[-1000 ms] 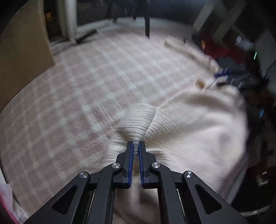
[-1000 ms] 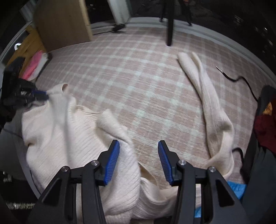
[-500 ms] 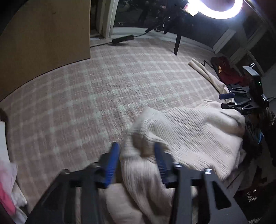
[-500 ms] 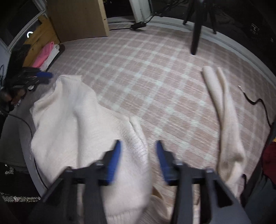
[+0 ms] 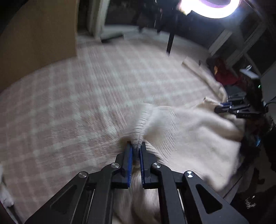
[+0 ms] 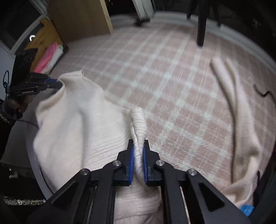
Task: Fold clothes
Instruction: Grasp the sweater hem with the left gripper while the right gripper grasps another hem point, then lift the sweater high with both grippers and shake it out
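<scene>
The cream ribbed-knit sweater hangs slack over the pink checked carpet, each hand-held gripper, left and right, clamped on a bunched edge. It looks soft, stretchy and fairly heavy; thick ribbed edges give the surest hold.

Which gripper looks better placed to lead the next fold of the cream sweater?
Probably the right gripper: it pinches the sweater beside open plaid rug. The left gripper grips a far corner.

checked rug | wooden panel | ring light | black cable | pink item
</scene>
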